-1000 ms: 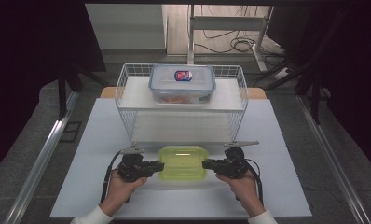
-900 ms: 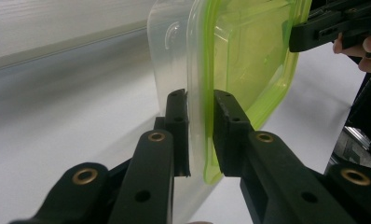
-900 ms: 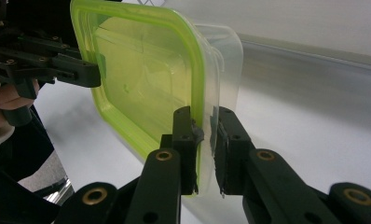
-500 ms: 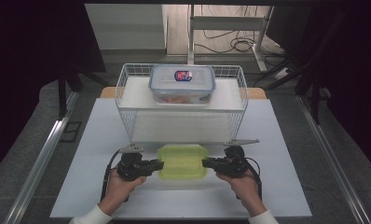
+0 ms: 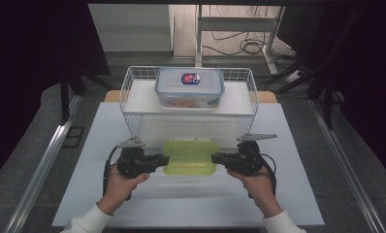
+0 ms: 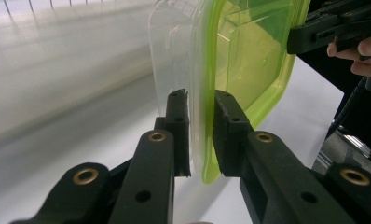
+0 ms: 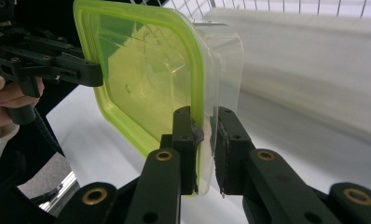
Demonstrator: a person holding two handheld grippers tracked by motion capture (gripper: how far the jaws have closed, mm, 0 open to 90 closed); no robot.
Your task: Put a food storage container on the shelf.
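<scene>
Right now two hands hold one green box (image 5: 189, 156) between them, above the near part of the white table (image 5: 297, 145). The left gripper (image 5: 158, 160) pinches the left end of the box, and the right gripper (image 5: 219, 158) pinches the right end. In the left gripper view its two black jaws are clenched on the rim, one jaw on the clear wall and one on the green lid (image 6: 249, 51). In the right gripper view its jaws grasp the rim the same way, with the lid (image 7: 141, 70) on one side and the clear tub (image 7: 223, 60) on the other. The box has a see-through bottom and a bright green top. No words can be read on it.

Just beyond the box stands a white wire rack (image 5: 251, 87), near the far edge of the table. On top of the rack sits a second box (image 5: 189, 87) with a clear lid and something orange inside. That lid has a small sticker (image 5: 191, 78) in red, white and blue. The writing on the sticker is too small to read.

The left hand (image 5: 120, 187) and the right hand (image 5: 256, 187) come in from the near side, both with white sleeves.
</scene>
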